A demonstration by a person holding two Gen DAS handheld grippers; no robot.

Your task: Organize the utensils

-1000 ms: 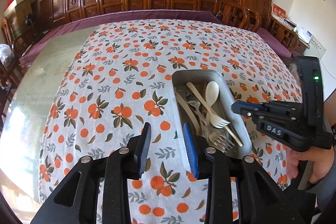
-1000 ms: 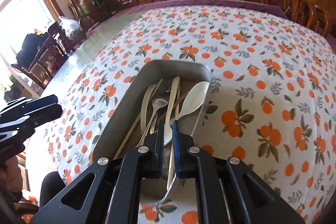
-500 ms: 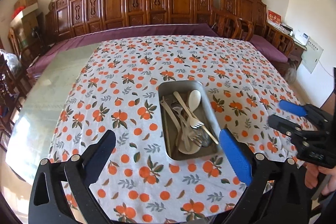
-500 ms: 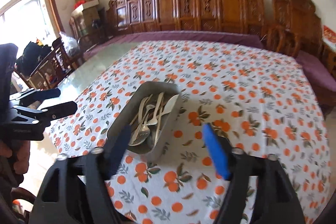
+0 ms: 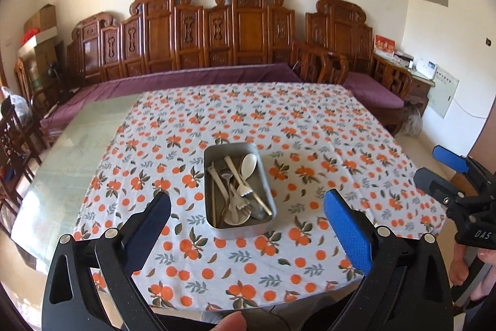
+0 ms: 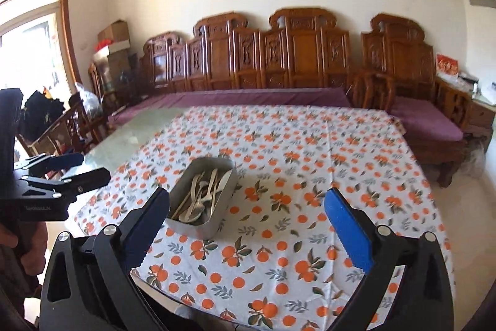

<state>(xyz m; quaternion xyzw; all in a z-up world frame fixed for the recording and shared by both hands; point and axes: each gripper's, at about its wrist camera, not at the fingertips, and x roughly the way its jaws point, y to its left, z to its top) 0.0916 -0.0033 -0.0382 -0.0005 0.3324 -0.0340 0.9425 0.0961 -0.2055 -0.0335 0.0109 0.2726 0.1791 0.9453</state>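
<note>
Utensils are all in the tray and we've backed right off it

The metal tray (image 5: 238, 187) sits on the orange-print cloth (image 5: 310, 126) covering the surface, toward its near edge, with the utensils (image 5: 238, 185) piled inside: forks, a pale spoon (image 5: 249, 165), a few long handles, all crossing each other. A second ago our right tongs (image 6: 248, 227) were pinched together right over that pile and the left tongs (image 5: 248, 230) sat narrow beside the tray; now both pairs are spread wide apart, holding nothing, and pulled well back toward us. We'd guess that was the last piece going in, so the job looks basically done. The tray lies ahead of both tongs, between their tips in the left wrist view and just left of centre in the right wrist view.
</note>
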